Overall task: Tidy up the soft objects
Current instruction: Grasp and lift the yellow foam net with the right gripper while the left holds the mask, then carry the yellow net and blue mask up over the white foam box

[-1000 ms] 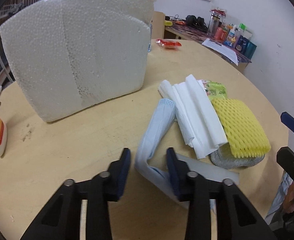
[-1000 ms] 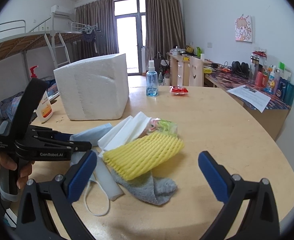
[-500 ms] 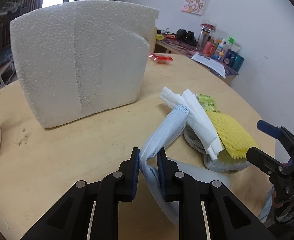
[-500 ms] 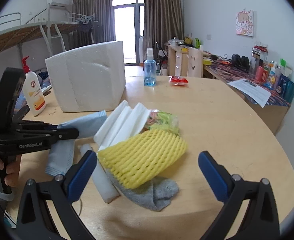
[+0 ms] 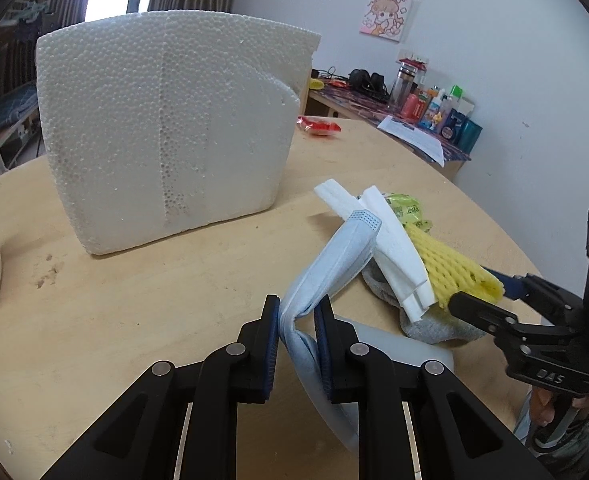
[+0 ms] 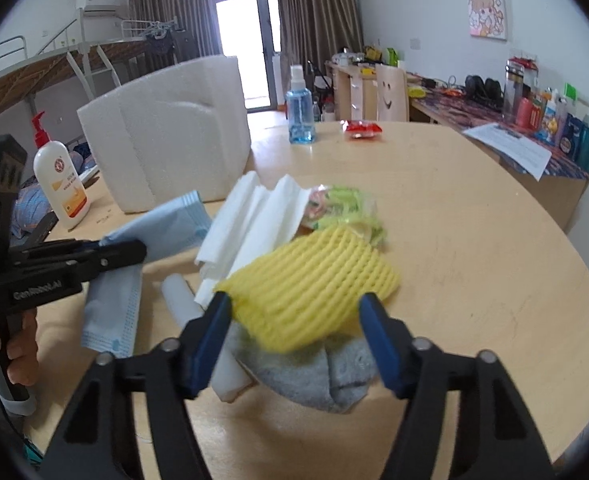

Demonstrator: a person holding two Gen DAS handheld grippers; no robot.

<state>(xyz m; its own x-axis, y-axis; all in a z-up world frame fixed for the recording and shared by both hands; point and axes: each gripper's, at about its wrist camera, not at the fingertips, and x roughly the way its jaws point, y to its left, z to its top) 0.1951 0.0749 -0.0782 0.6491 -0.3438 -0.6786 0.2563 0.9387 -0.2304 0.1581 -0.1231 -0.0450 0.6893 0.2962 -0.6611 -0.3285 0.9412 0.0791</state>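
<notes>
My left gripper [image 5: 296, 316] is shut on a light blue face mask [image 5: 334, 256] and holds it lifted above the round wooden table [image 5: 134, 320]; the mask also shows in the right wrist view [image 6: 150, 236]. My right gripper [image 6: 296, 320] is open, its fingers on either side of a yellow foam net [image 6: 314, 276] without visibly pinching it. The net lies on a grey sock [image 6: 334, 376], beside folded white tissues [image 6: 254, 216] and a green packet [image 6: 342, 204]. A white foam strip [image 6: 198, 320] lies underneath.
A large white styrofoam block [image 5: 166, 132] stands behind the pile. A lotion bottle [image 6: 60, 180] stands at the table's left, a blue spray bottle [image 6: 300, 108] and a red packet [image 6: 362, 130] at the back. A cluttered desk [image 6: 514, 120] runs along the right wall.
My left gripper shut on the mask and lifted it off the table. My right gripper moved forward and narrowed, so its fingers now flank the yellow net.
</notes>
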